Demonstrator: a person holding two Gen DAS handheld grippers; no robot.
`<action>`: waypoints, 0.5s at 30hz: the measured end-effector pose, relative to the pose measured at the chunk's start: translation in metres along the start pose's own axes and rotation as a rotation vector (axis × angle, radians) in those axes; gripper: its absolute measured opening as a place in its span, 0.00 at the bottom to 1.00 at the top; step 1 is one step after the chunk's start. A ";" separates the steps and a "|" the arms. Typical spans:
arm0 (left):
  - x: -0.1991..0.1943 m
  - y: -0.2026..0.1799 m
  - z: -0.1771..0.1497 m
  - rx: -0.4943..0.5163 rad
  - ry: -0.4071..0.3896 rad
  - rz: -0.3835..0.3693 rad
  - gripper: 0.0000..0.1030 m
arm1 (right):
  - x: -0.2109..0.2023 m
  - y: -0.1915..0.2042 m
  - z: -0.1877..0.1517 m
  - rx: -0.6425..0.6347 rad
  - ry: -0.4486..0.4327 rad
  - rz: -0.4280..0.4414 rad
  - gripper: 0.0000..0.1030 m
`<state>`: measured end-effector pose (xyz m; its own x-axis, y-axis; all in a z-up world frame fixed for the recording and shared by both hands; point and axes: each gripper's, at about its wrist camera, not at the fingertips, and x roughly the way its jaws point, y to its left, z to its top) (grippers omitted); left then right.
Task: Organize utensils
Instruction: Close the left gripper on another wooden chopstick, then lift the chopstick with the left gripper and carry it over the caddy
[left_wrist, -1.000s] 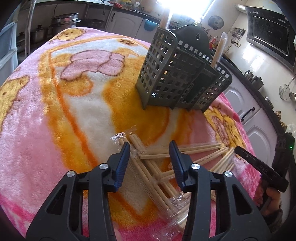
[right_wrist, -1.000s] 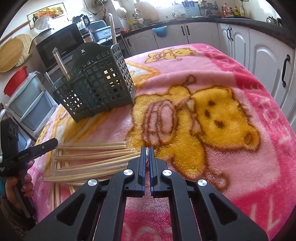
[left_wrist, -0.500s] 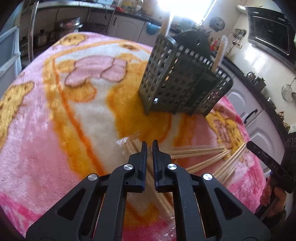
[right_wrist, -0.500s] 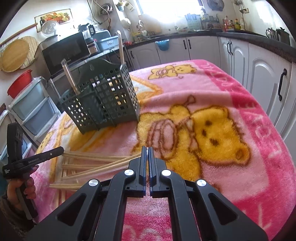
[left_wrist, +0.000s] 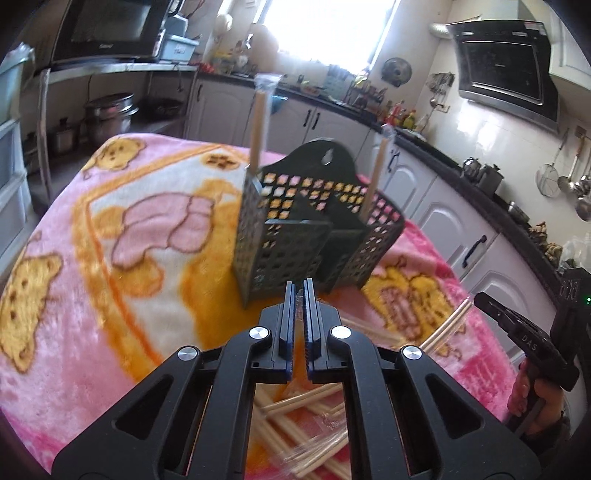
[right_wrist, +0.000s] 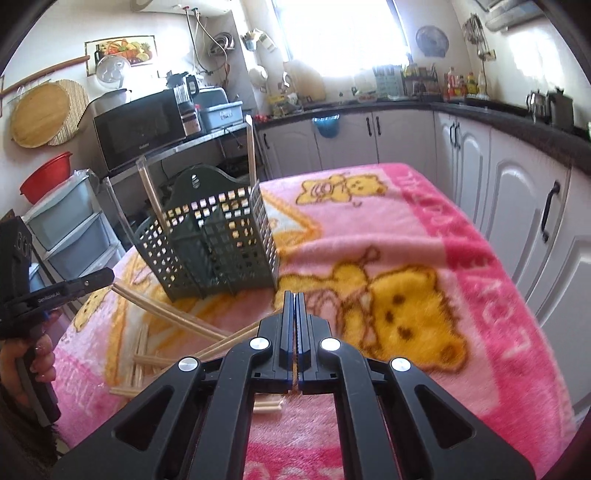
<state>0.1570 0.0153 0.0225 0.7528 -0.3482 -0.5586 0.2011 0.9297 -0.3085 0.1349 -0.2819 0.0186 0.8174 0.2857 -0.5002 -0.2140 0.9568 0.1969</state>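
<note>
Wrapped chopsticks (right_wrist: 173, 317) are scattered on the blanket-covered desk (right_wrist: 424, 236) before the dark utensil basket (left_wrist: 314, 236), where 2 stand upright; 1 wrapped pair is pinched by each clenched gripper, left (left_wrist: 299, 291) and right (right_wrist: 294, 299).

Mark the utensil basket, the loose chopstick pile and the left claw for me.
utensil basket (left_wrist: 280, 254): left wrist view, front mesh wall.
loose chopstick pile (right_wrist: 147, 354): right wrist view, wrapped sticks lying on the blanket.
left claw (left_wrist: 299, 291): left wrist view, between the fingertips.

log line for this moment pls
left tool shut on chopsticks | right tool shut on chopsticks | caddy upright, two more inside | pile loose on blanket
</note>
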 end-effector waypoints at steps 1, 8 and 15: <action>-0.001 -0.005 0.003 0.016 -0.003 -0.003 0.02 | -0.003 0.001 0.002 -0.007 -0.011 -0.003 0.01; -0.004 -0.024 0.019 0.060 -0.038 -0.031 0.02 | -0.017 0.000 0.013 -0.037 -0.059 -0.026 0.01; -0.008 -0.046 0.035 0.099 -0.072 -0.063 0.02 | -0.031 0.001 0.020 -0.060 -0.096 -0.039 0.01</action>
<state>0.1635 -0.0203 0.0685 0.7789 -0.4000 -0.4831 0.3074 0.9148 -0.2620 0.1201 -0.2907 0.0513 0.8726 0.2443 -0.4229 -0.2103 0.9695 0.1262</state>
